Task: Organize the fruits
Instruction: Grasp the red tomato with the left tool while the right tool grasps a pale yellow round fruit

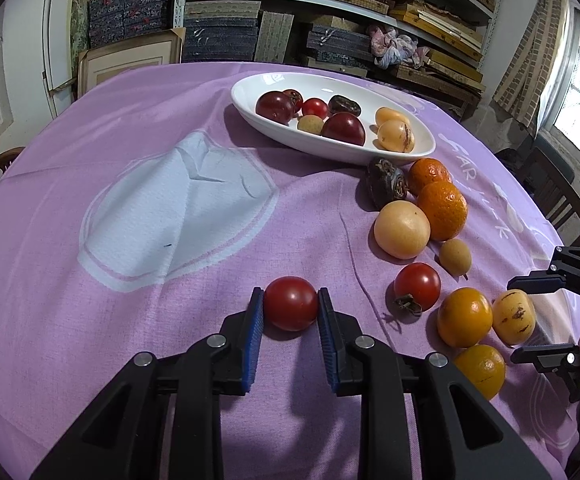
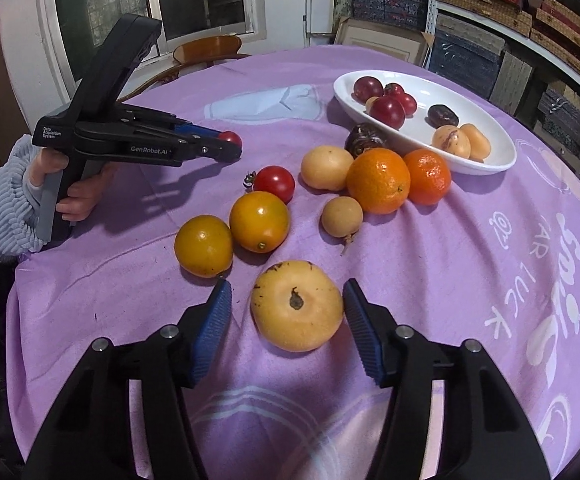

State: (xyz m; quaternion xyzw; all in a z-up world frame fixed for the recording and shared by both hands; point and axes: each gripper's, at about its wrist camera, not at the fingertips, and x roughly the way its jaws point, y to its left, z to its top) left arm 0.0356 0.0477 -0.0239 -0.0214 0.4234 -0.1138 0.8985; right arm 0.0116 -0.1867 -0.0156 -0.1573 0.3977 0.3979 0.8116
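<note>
My left gripper is shut on a red tomato that rests on the purple cloth; both blue pads touch its sides. It also shows in the right wrist view. My right gripper is open, its pads on either side of a pale yellow fruit with gaps on both sides. A white oval dish at the far side holds several red, dark and yellow fruits. Loose oranges, a second tomato and yellow-orange fruits lie between.
The purple cloth covers a round table. Shelves of boxes stand behind it. Wooden chairs stand at the table's edges. A dark passion fruit lies beside the dish.
</note>
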